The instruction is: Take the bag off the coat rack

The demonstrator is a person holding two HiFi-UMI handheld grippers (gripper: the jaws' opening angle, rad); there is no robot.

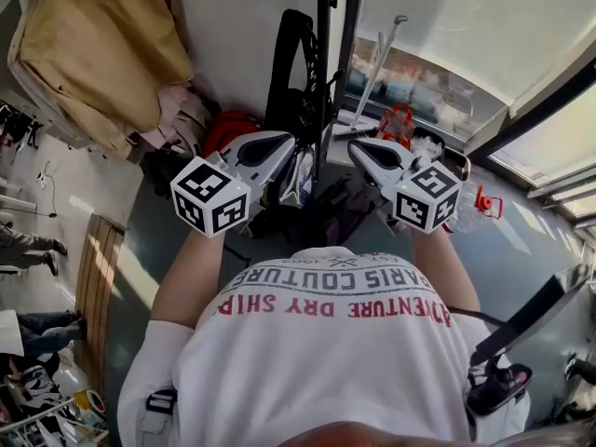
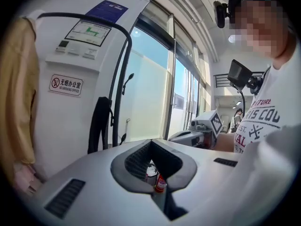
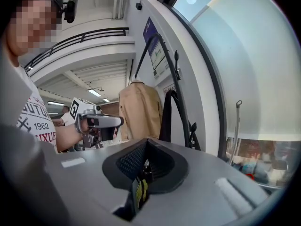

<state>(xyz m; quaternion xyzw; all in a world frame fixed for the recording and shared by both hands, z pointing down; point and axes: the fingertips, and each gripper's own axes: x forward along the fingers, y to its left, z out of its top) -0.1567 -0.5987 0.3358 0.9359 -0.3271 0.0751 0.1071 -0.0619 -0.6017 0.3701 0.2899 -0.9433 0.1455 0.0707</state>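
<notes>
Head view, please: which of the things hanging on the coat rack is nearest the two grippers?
The black bag, hanging just beyond the left gripper and right gripper; the tan coat hangs well off to the left.

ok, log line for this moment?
phase: pre-grasp | left gripper: shut, empty | right gripper: shut, empty | bag: hanging on coat rack, untouched

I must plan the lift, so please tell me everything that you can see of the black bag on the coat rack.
The black bag is slim, looks like fabric, and hangs upright by its strap from the black metal coat rack, close to the white wall. A tan coat hangs apart from it. The left gripper and the right gripper, tongs shut, do not touch it.
</notes>
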